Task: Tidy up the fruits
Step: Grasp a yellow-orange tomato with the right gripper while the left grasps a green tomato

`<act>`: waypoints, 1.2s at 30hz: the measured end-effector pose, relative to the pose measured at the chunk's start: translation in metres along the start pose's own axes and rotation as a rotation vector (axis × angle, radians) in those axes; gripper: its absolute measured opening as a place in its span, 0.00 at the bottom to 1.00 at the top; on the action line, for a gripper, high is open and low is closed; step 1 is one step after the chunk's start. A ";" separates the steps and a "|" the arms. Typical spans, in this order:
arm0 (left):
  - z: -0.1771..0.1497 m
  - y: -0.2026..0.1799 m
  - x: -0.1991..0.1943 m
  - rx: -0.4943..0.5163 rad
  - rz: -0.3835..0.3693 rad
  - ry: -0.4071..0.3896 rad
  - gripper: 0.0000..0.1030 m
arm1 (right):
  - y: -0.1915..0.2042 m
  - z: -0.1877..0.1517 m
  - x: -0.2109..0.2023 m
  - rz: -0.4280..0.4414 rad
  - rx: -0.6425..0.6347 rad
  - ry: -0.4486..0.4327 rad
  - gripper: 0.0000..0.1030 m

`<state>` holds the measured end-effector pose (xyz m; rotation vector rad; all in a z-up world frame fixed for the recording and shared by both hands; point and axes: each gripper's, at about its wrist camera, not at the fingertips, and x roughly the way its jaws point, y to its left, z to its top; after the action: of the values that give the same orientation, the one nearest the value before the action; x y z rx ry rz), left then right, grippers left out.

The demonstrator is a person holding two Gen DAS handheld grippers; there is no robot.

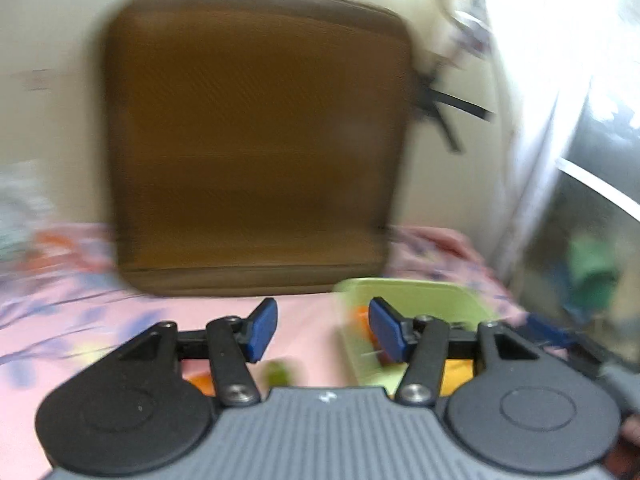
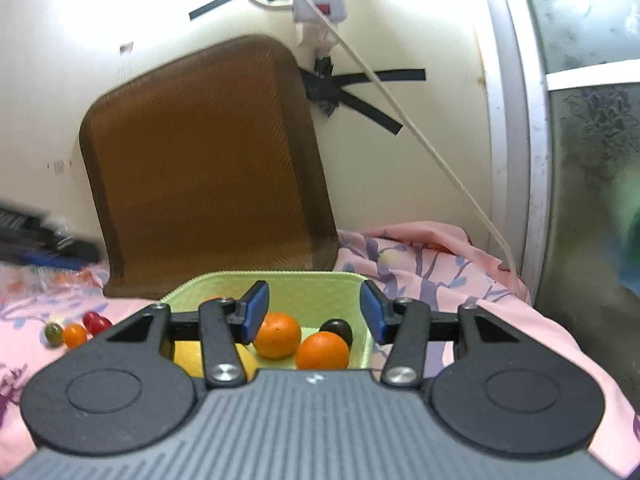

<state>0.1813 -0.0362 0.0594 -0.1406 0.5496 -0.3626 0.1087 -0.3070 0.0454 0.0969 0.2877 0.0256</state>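
big brown cushion (image 2: 208, 176) leans on the cream wall at the back, and a pink floral bedsheet (image 2: 432, 280) covers everything in front of it. on the sheet sits a light green basket (image 2: 276, 284), which already has two oranges (image 2: 278, 334) in it, plus a dark plum-looking fruit (image 2: 338, 330) and something yellow (image 2: 192, 356) (lemon maybe, mostly hidden by the tool). off to the left, loose on the sheet, are a small orange fruit (image 2: 74, 336), a red one (image 2: 96, 322) touching it, and a greenish one (image 2: 53, 334) just beside.

the right gripper (image 2: 314, 312) hangs above the basket, blue pads spread wide with nothing between them. the left gripper (image 1: 322, 330) is spread and empty too; its view is badly smeared, with the basket at its right and a green blob (image 1: 276, 372) under it.

my guess is the loose trio goes in next. i'd come in low with the left, straddle one fruit at its widest part, and close gently so the round thing doesn't squirt out and knock its neighbours.
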 end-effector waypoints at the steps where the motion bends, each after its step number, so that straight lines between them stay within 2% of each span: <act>1: -0.005 0.013 -0.009 -0.009 0.042 -0.002 0.50 | 0.002 0.001 -0.004 0.008 0.011 0.001 0.51; 5: -0.040 0.057 -0.032 -0.008 0.239 0.038 0.50 | 0.026 0.002 -0.023 0.097 0.026 0.030 0.51; 10: -0.073 0.079 -0.031 0.005 0.374 0.086 0.50 | 0.082 -0.016 -0.041 0.258 -0.031 0.117 0.51; 13: -0.071 0.087 -0.032 -0.048 0.380 0.070 0.50 | 0.118 -0.026 -0.035 0.327 -0.109 0.179 0.50; 16: -0.073 0.090 -0.036 -0.078 0.375 0.053 0.50 | 0.149 -0.026 -0.020 0.357 -0.193 0.195 0.47; 23: -0.075 0.094 -0.045 -0.101 0.352 -0.005 0.50 | 0.199 -0.016 0.053 0.332 -0.352 0.265 0.46; 26: -0.075 0.095 -0.046 -0.109 0.339 -0.011 0.50 | 0.215 -0.023 0.077 0.318 -0.417 0.362 0.29; 27: -0.075 0.095 -0.046 -0.113 0.336 -0.014 0.50 | 0.217 -0.026 0.079 0.307 -0.428 0.362 0.29; 29: -0.075 0.096 -0.046 -0.118 0.325 -0.016 0.50 | 0.219 -0.026 0.077 0.304 -0.454 0.353 0.29; 31: -0.074 0.097 -0.045 -0.123 0.301 -0.013 0.50 | 0.211 -0.021 0.064 0.308 -0.416 0.336 0.28; 34: -0.069 0.095 -0.040 -0.109 0.240 0.000 0.51 | 0.196 -0.017 0.028 0.331 -0.383 0.263 0.29; 36: -0.061 0.087 -0.032 -0.063 0.231 0.002 0.51 | 0.183 -0.023 0.000 0.347 -0.365 0.236 0.29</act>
<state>0.1494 0.0542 0.0035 -0.1358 0.5727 -0.1202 0.1000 -0.1225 0.0415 -0.2216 0.4941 0.4346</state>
